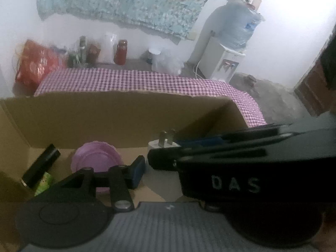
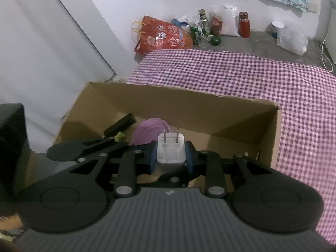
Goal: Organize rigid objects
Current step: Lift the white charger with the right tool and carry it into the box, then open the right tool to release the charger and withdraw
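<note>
Above the open cardboard box (image 2: 189, 107), the right gripper (image 2: 171, 155) is held level, pointing forward over the near rim, its jaws pinching a white charger plug (image 2: 171, 150) between the blue pads (image 2: 190, 157). The plug's two metal prongs point up and away from the camera. In the left wrist view, the right gripper's black body crosses in from the right, bearing the letters "DAS", with the plug (image 1: 162, 143) at its tip over the box interior. The left gripper (image 1: 136, 171) sits low at the near left of the box (image 1: 126, 113); only one blue pad (image 1: 137, 170) is visible, the other side being hidden behind the right gripper, so the state of its jaws cannot be told.

On the box floor lie a purple round lid (image 1: 96, 159) and a black cylinder (image 1: 42, 166) tilted against the left corner, with a small green item (image 1: 43, 183) touching it.

The box rests on a surface covered by a purple checked cloth (image 2: 252, 79). Beyond it, on the grey floor along the white wall, stand an orange printed bag (image 2: 163, 37), several bottles, a red flask (image 2: 244, 24) and clear plastic bags. A water dispenser (image 1: 226, 63) with an inverted bottle stands at right. A patterned blue fabric (image 1: 126, 2) hangs on the wall.
</note>
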